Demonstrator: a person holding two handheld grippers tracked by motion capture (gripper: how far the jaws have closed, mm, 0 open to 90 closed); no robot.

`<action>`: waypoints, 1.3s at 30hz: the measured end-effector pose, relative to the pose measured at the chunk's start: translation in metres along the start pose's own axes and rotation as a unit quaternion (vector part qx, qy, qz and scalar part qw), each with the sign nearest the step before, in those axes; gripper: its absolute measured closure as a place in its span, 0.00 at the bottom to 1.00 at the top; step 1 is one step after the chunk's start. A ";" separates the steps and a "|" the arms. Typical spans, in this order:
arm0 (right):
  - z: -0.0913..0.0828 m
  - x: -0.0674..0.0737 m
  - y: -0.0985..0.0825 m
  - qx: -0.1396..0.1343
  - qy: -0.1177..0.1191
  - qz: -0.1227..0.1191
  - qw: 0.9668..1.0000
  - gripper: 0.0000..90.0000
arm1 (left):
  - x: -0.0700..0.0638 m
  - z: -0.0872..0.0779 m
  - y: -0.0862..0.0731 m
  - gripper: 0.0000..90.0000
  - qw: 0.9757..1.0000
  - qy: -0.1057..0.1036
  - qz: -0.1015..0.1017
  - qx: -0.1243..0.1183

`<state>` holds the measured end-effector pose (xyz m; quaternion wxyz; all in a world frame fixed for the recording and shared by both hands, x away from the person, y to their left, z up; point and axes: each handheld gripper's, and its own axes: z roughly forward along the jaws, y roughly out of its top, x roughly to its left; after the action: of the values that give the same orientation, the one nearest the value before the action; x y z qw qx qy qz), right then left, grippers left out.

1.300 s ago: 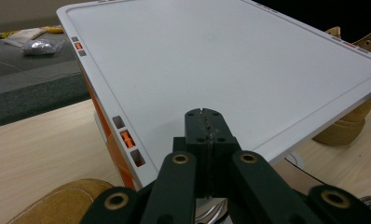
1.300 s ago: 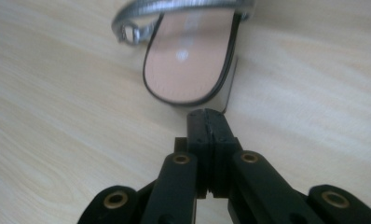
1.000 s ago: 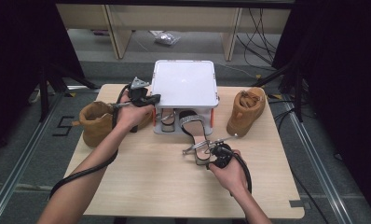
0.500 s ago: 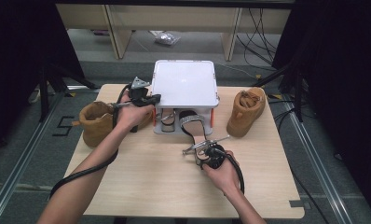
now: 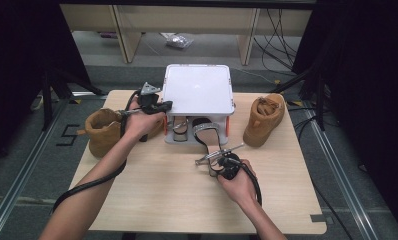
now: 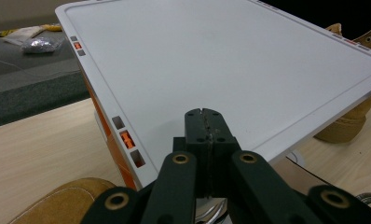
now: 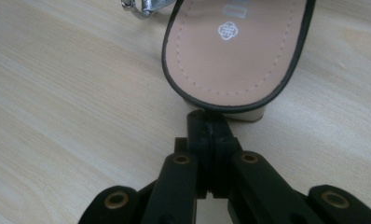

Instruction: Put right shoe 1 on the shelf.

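High view: a white rack (image 5: pixel 198 90) sheltering a sandal (image 5: pixel 205 131) whose heel end reaches out to the right gripper (image 5: pixel 220 156), the left gripper (image 5: pixel 163 105) at the rack's left edge. Left gripper view: jaws clenched on nothing, over the rack's flat white top. Right gripper view: jaws clenched and empty, tips just under the sandal's tan, black-rimmed heel end.

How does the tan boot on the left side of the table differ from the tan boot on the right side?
The left boot sits at the table's left edge, right beside the hand holding the left hand-held gripper. The right boot stands clear of both hands, past the white rack. The left boot shows its open collar to the camera; the right boot shows its laces. Both are tan ankle boots resting on the table.
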<state>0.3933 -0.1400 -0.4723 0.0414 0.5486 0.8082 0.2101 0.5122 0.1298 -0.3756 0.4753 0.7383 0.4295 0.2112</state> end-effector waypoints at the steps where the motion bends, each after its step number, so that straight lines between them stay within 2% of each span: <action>1: 0.000 0.001 0.001 0.003 -0.003 0.002 1.000 1.00 | 0.000 0.000 0.000 0.99 1.000 0.000 0.000 0.000; 3: 0.000 0.001 0.001 0.002 0.002 -0.002 1.000 1.00 | 0.000 0.000 0.000 0.99 1.000 0.001 0.001 0.001; 4: 0.002 0.002 0.003 -0.007 0.012 -0.011 1.000 1.00 | 0.000 0.001 0.001 0.99 1.000 -0.001 0.000 -0.001; 7: 0.006 0.004 0.006 -0.025 0.007 -0.029 0.999 1.00 | 0.000 0.000 0.000 0.99 1.000 -0.001 0.001 0.001; 8: 0.006 0.006 0.007 -0.020 0.010 -0.016 1.000 1.00 | 0.000 0.000 0.000 0.99 1.000 -0.001 0.001 0.001; 11: 0.007 0.008 0.012 -0.018 0.006 -0.016 1.000 1.00 | 0.001 0.000 0.001 0.99 1.000 -0.001 0.003 0.003; 13: 0.009 0.008 0.014 -0.026 0.013 -0.038 0.999 1.00 | 0.000 0.000 0.002 0.99 1.000 0.001 0.006 0.009; 17: 0.010 0.011 0.019 -0.024 0.020 -0.035 0.999 1.00 | 0.000 0.000 0.002 0.99 1.000 0.001 0.007 0.009; 18: 0.011 0.009 0.021 -0.032 0.018 -0.050 0.998 1.00 | 0.000 0.000 0.002 0.99 1.000 0.000 0.008 0.009; 19: 0.011 0.012 0.023 -0.029 0.017 -0.037 0.999 1.00 | 0.001 0.000 0.002 0.99 1.000 0.000 0.008 0.009; 20: 0.012 0.013 0.027 -0.033 0.015 -0.037 0.999 1.00 | 0.000 0.000 0.002 0.99 1.000 0.000 0.003 0.006; 22: 0.011 0.015 0.030 -0.037 0.019 -0.035 0.999 1.00 | 0.000 0.000 0.002 0.99 1.000 0.000 0.008 0.009; 23: 0.010 0.015 0.032 -0.042 0.024 -0.045 0.998 1.00 | 0.000 0.000 0.002 0.99 1.000 0.000 0.008 0.009; 25: 0.009 0.016 0.037 -0.052 0.025 -0.048 0.997 1.00 | 0.000 0.000 0.002 0.99 1.000 0.000 0.007 0.009; 26: 0.009 0.017 0.039 -0.047 0.017 -0.040 0.998 1.00 | 0.001 0.000 0.002 0.99 1.000 0.000 0.008 0.009; 27: 0.008 0.018 0.042 -0.051 0.019 -0.045 0.998 1.00 | 0.000 0.000 0.001 0.99 1.000 -0.001 0.002 0.005; 28: 0.008 0.017 0.043 -0.061 0.020 -0.061 0.996 1.00 | 0.000 0.000 0.001 0.99 1.000 -0.001 0.002 0.004; 31: 0.006 0.018 0.051 -0.065 0.026 -0.053 0.996 1.00 | 0.000 0.000 0.001 0.99 1.000 -0.002 0.003 0.005; 33: 0.006 0.018 0.054 -0.070 0.027 -0.057 0.996 1.00 | 0.001 0.000 0.002 0.99 1.000 -0.001 0.008 0.009; 34: 0.006 0.018 0.059 -0.075 0.028 -0.050 0.996 1.00 | 0.000 0.000 0.002 0.99 1.000 -0.002 0.003 0.005; 36: 0.007 0.016 0.064 -0.088 0.020 -0.066 0.994 1.00 | 0.000 0.000 0.002 0.99 1.000 -0.002 0.003 0.005; 38: 0.006 0.017 0.070 -0.092 0.016 -0.060 0.994 1.00 | 0.001 0.000 0.002 0.99 1.000 -0.002 0.008 0.009; 39: 0.006 0.017 0.072 -0.097 0.014 -0.065 0.993 1.00 | 0.001 0.000 0.002 0.99 1.000 -0.003 0.009 0.009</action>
<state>0.4510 -0.1007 -0.4476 0.0964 0.4848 0.8188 0.2918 0.5133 0.1307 -0.3740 0.4676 0.7470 0.4237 0.2093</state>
